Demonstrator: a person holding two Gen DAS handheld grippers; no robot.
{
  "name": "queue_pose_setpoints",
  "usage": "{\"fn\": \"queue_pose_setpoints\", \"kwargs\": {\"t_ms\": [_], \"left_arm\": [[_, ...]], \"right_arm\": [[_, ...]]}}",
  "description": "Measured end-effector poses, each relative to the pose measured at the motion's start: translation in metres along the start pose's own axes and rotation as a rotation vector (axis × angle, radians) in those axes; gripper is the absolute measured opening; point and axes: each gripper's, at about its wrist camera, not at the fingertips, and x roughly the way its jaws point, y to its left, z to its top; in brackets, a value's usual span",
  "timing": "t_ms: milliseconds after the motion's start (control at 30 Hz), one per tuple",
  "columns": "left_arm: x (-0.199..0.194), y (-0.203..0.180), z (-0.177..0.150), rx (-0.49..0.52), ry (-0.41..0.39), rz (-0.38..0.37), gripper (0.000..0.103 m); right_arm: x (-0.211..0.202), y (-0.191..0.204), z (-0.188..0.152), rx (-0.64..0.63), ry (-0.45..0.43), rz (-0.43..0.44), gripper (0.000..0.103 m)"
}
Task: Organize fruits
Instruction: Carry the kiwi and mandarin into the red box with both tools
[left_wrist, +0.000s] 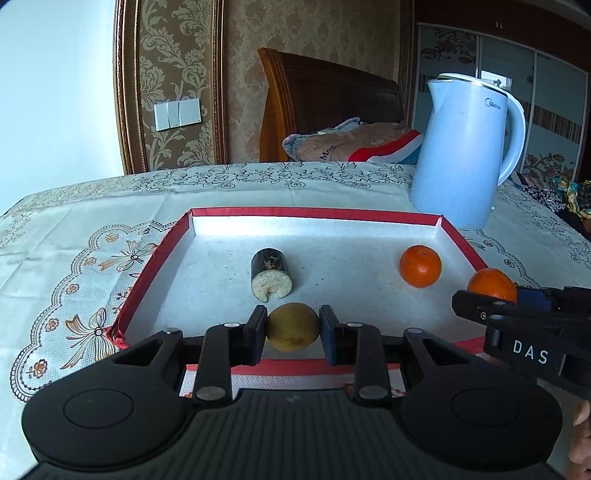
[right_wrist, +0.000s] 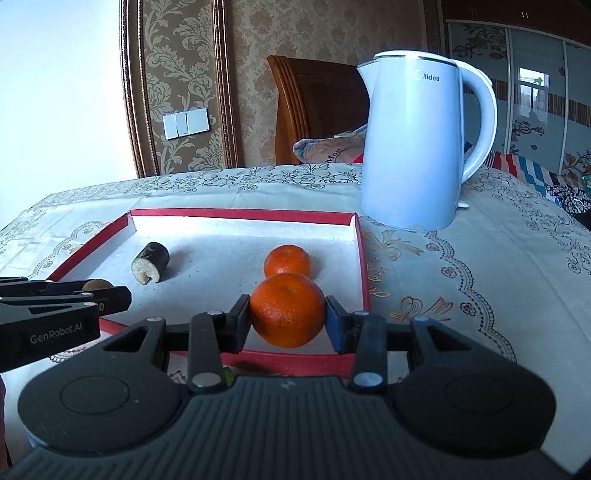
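Now the left tool (left_wrist: 293, 326) pinches a yellow fruit (left_wrist: 293, 326) and the right tool (right_wrist: 288, 310) an orange (right_wrist: 288, 310), both above the tray's (right_wrist: 236, 215) near edge. Round, firm, light fruits; gripped across their middles, they likely hold.

In the tray (left_wrist: 155, 258) on the table (left_wrist: 74, 229), a cut piece (left_wrist: 270, 273) lies left of an orange (left_wrist: 420, 266), and the kettle (left_wrist: 465, 147) stands behind the tray's right corner.

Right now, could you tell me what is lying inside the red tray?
On the red tray floor lie one orange and a dark cut chunk. The gripper bodies cover its near edge.
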Motion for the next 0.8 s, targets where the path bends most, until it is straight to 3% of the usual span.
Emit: {"fn": "queue_pose_setpoints", "kwargs": {"t_ms": [367,800], "left_arm": [[0.044,0.008,0.012,-0.021,0.066,0.045,0.03],[0.067,0.006,0.021,-0.025,0.066,0.057,0.03]], "right_arm": [[0.044,-0.004,0.014,0.018,0.074,-0.04,0.04],[0.075,-0.001,0.023,0.023,0.11,-0.069,0.04]]}}
